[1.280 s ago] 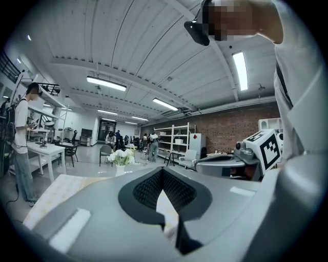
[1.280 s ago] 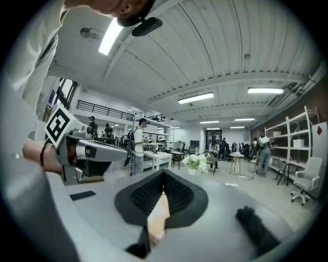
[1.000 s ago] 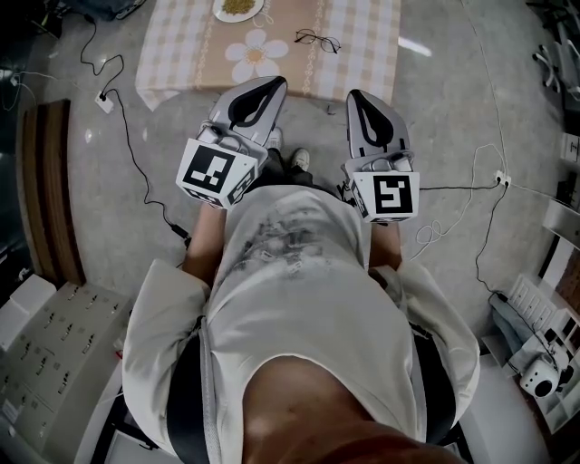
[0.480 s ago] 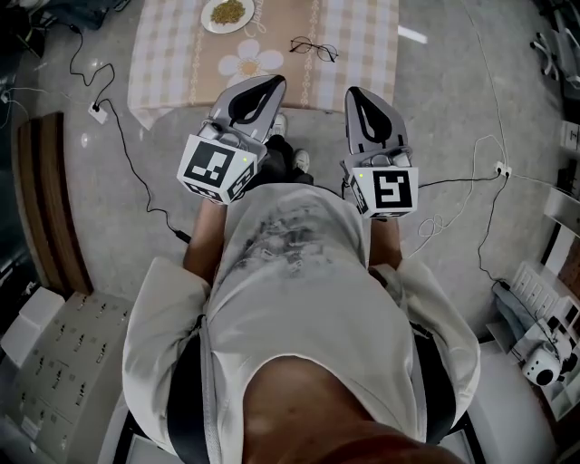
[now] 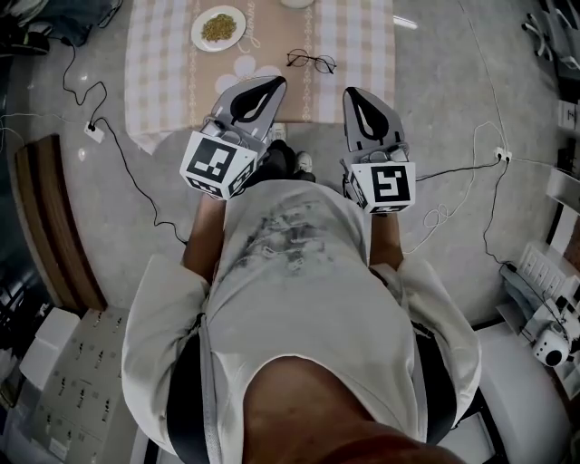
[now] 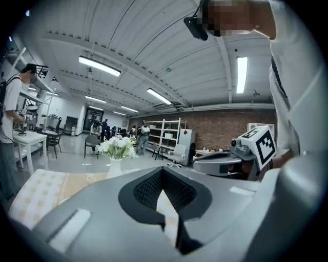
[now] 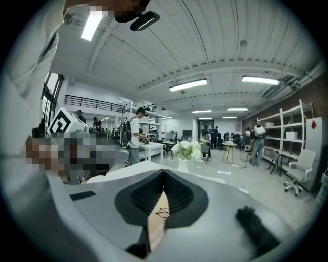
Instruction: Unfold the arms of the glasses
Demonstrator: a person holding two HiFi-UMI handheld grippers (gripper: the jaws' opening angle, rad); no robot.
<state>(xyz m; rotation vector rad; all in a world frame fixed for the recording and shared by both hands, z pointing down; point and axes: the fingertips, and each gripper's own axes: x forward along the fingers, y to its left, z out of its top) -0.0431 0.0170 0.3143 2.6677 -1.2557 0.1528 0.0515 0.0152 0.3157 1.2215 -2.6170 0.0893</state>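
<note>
The glasses, thin dark frames, lie on the checked tablecloth of the table ahead of me; whether their arms are folded is too small to tell. Both grippers are held in front of the person's chest, short of the table edge. The left gripper is shut and holds nothing, its tips over the table's near edge. To its right, the right gripper is also shut and empty. In the right gripper view the glasses show through the slot below its closed tips. The left gripper view shows its tips meeting.
A white plate with food sits on the table, left of the glasses. A vase of white flowers stands farther back on it. Cables and a power strip lie on the floor; a wooden bench runs along the left.
The table and glasses have come nearer in the head view, and more of the plate shows. Both grippers advanced toward the table, still shut.
</note>
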